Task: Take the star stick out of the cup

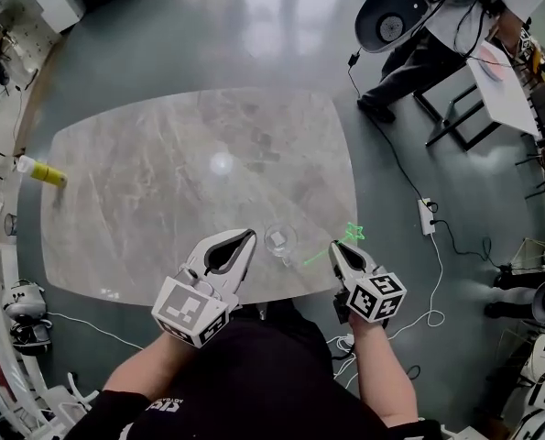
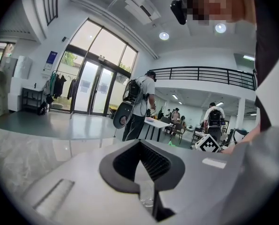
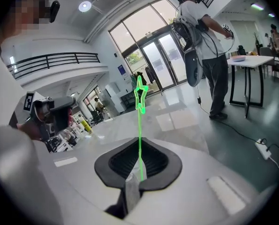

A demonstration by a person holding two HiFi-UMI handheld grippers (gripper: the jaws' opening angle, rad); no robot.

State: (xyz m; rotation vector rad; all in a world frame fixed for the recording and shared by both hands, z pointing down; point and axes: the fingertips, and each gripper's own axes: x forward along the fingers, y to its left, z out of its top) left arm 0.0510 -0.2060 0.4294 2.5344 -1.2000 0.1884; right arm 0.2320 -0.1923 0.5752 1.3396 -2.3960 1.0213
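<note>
Star stick [image 3: 139, 135] is out of the cup [image 1: 279, 239], pinched low on its shaft by the right tongs [image 1: 338, 248], star end upward. It looks light, thin and bendy, so that low grip suits it. The right hand tilts gently downward over the surface [image 1: 162, 200] edge. The left tongs [image 1: 246, 238] seem pressed together, just beside the cup.

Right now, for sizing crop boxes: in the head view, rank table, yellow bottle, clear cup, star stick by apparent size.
1. table.
2. Unranked: yellow bottle and clear cup look about alike; star stick is longer but thinner, and held nearer the camera.
</note>
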